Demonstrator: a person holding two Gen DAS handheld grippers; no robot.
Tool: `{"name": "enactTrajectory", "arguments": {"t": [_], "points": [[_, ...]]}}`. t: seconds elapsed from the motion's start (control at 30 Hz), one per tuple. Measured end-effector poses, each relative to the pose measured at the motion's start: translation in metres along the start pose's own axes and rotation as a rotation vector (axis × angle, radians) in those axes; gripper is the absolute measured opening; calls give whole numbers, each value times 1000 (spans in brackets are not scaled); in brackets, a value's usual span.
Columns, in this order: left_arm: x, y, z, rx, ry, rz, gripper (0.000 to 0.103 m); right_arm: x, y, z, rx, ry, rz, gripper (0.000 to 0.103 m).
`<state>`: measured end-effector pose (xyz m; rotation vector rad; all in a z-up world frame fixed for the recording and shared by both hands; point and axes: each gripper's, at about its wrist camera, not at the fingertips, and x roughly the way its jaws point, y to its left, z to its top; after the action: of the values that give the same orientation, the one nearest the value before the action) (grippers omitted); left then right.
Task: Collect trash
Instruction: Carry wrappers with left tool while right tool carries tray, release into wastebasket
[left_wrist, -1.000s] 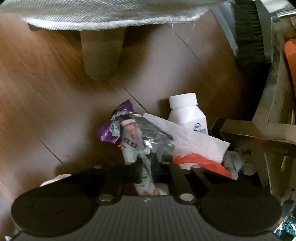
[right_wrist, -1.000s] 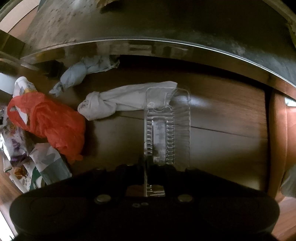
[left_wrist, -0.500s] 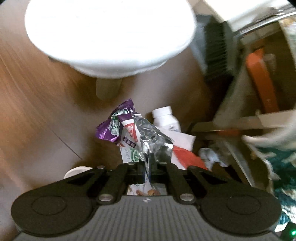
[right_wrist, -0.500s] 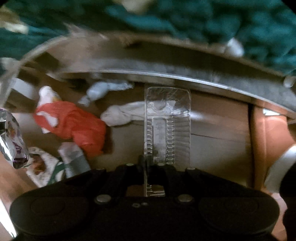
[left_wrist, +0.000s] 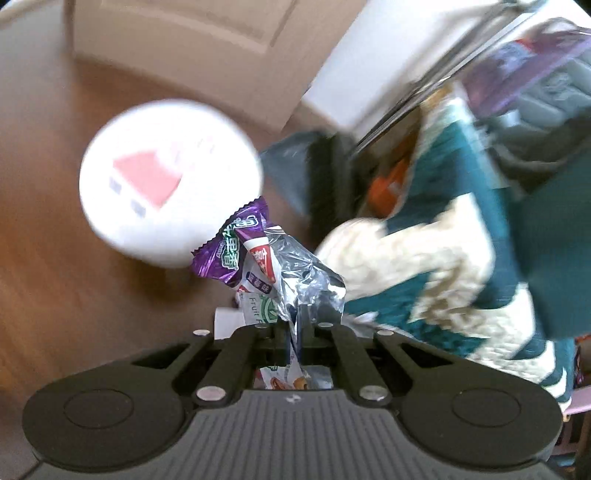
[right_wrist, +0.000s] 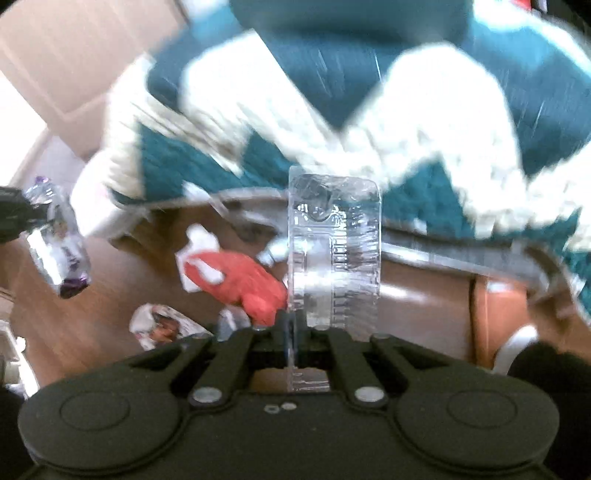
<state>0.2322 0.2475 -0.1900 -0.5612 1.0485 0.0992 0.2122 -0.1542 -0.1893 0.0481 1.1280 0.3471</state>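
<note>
Left gripper clamps crumpled wrappers; right gripper clamps clear tray, lengthwise fwd

The teal-and-cream blanket smears with motion blur and runs off the top edge. Below it, the red bag is partly hidden behind the clear plastic tray. The round white stool has unreadable blurred markings.

Brown wood floor. Round white stool on it. White door behind. Teal-and-cream blanket over bed, bright light.
</note>
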Motion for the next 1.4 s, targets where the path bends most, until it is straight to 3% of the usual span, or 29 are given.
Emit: {"name": "enactTrajectory", "arguments": {"t": [0.43, 0.8, 1.03, 1.23, 1.4], "points": [[-145, -133, -2, 255, -213, -152, 3, -188, 18, 34, -103, -364, 107, 3], [-244, -268, 27, 444, -378, -301, 3, -307, 14, 109, -176, -607, 102, 3], [-265, -355, 52, 553, -450, -325, 3, -334, 9, 171, -183, -701, 61, 3], [-247, -403, 77, 545, -475, -327, 3, -319, -4, 214, -178, -739, 11, 3], [-215, -431, 90, 547, -471, -289, 3, -286, -25, 236, -154, -707, 0, 3]]}}
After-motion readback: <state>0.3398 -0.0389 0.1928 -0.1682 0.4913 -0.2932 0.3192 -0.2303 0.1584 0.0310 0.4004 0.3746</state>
